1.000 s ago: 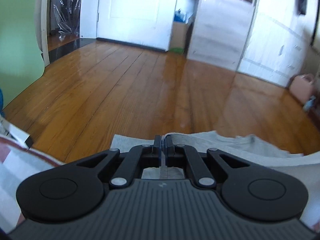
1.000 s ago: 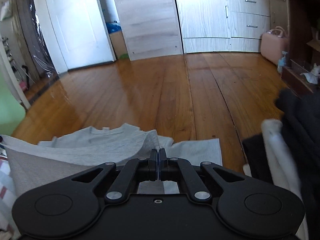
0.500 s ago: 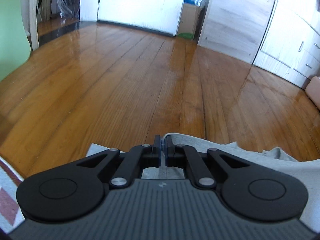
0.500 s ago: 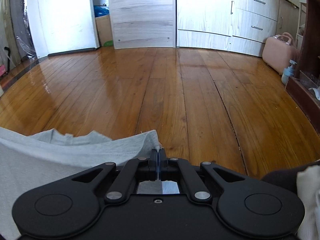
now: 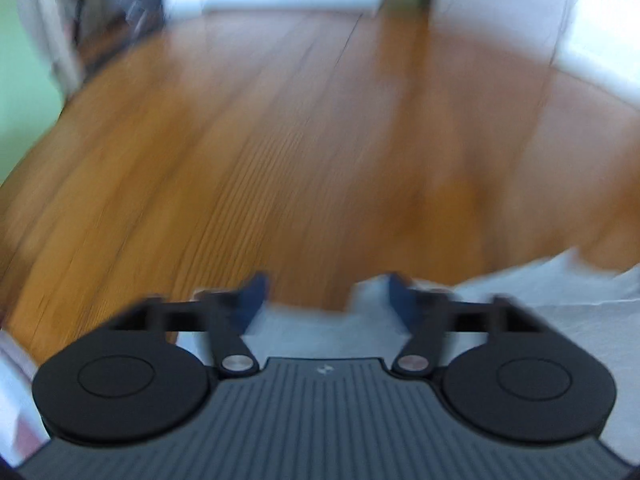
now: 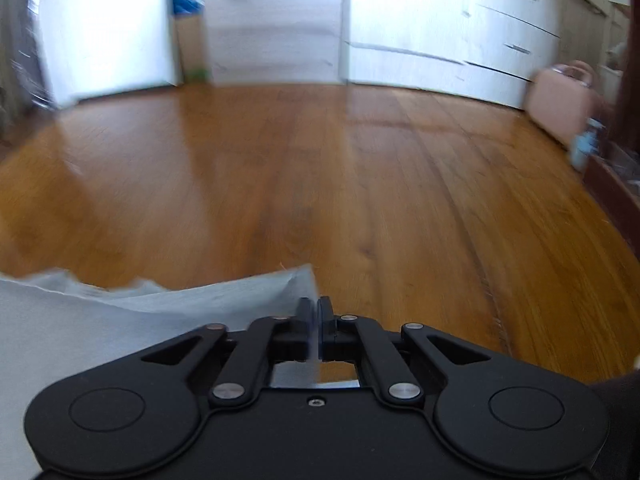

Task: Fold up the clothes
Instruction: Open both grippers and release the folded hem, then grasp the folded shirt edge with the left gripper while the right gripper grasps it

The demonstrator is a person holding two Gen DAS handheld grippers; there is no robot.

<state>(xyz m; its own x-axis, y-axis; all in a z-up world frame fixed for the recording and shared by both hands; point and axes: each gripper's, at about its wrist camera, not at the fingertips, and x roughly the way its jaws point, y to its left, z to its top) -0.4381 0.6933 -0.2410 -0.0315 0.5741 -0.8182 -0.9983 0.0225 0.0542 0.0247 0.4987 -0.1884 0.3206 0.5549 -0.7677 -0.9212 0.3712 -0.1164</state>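
Note:
A light grey garment (image 5: pixel 560 292) lies below and to the right of my left gripper (image 5: pixel 326 292), whose fingers stand wide apart with the cloth loose beneath them. The left wrist view is blurred by motion. In the right wrist view the same grey garment (image 6: pixel 120 320) spreads to the left, and my right gripper (image 6: pixel 318 312) is shut on its corner edge, a strip of cloth pinched between the pads.
Wooden floor (image 6: pixel 360 184) fills the area ahead. White cabinets with drawers (image 6: pixel 500 40) and a pink case (image 6: pixel 560 104) stand at the far right. A green wall (image 5: pixel 20 80) is at the left, with a striped cloth (image 5: pixel 12 400) at the lower left edge.
My left gripper has opened and let go of the grey garment. The right gripper stays shut on the cloth. Both views have shifted and are now motion-blurred.

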